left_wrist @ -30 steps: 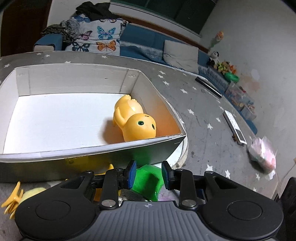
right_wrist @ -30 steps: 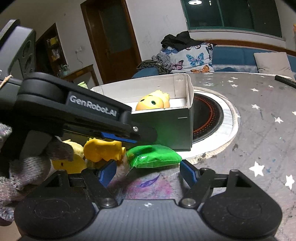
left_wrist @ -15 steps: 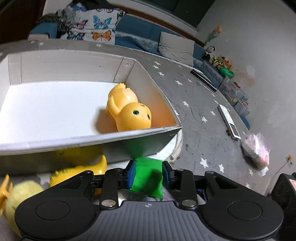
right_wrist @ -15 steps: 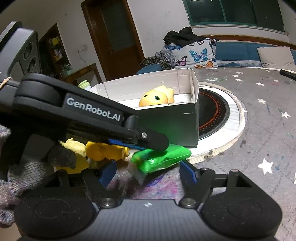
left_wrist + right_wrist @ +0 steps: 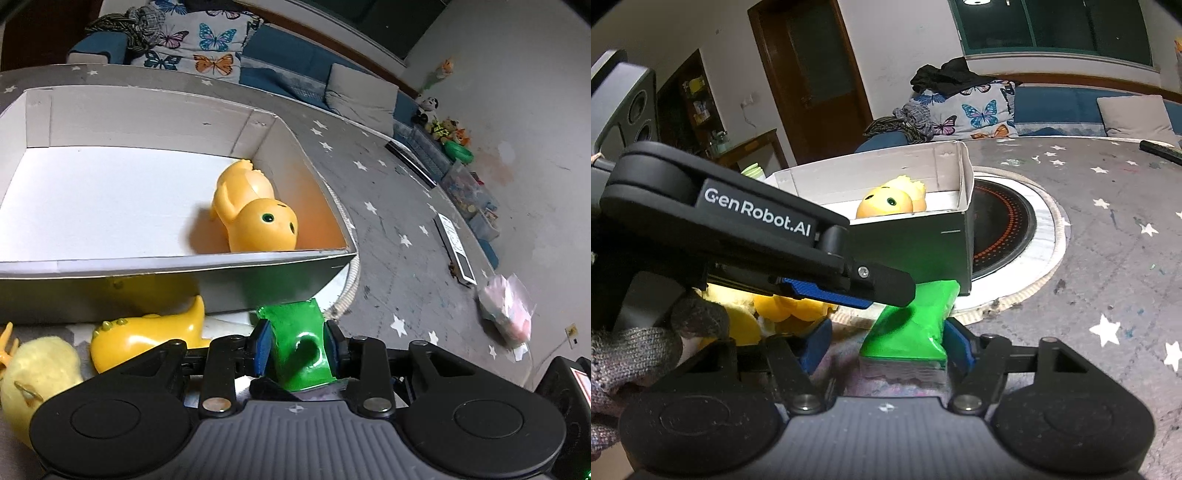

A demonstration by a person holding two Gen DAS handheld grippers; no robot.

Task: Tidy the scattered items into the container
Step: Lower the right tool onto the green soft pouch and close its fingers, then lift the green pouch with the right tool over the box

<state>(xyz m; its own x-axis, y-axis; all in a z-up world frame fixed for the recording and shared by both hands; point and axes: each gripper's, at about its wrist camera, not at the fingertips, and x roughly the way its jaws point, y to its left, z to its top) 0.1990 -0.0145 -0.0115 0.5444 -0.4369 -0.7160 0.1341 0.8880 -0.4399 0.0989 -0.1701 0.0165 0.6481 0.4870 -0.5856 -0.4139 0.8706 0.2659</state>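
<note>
My left gripper point(image 5: 295, 341) is shut on a green packet point(image 5: 300, 347) and holds it just in front of the white cardboard box point(image 5: 177, 264). The packet also shows in the right wrist view point(image 5: 916, 325), tilted, with the left gripper's fingers point(image 5: 827, 291) clamped on it. An orange toy figure point(image 5: 255, 218) lies inside the box at its right corner. My right gripper point(image 5: 886, 343) is open, low behind the packet. A yellow dinosaur toy point(image 5: 144, 338) and a yellow plush chick point(image 5: 37, 373) lie on the table in front of the box.
The box sits partly on a round black stove plate point(image 5: 1004, 225) with a white rim. A remote point(image 5: 456, 251), a pink bag point(image 5: 506, 310) and a black bar point(image 5: 410, 162) lie on the grey star-patterned table to the right. A sofa stands behind.
My left gripper closed on the green packet and lifted it off the table, tilting it. The right gripper stayed open and moved closer under it.
</note>
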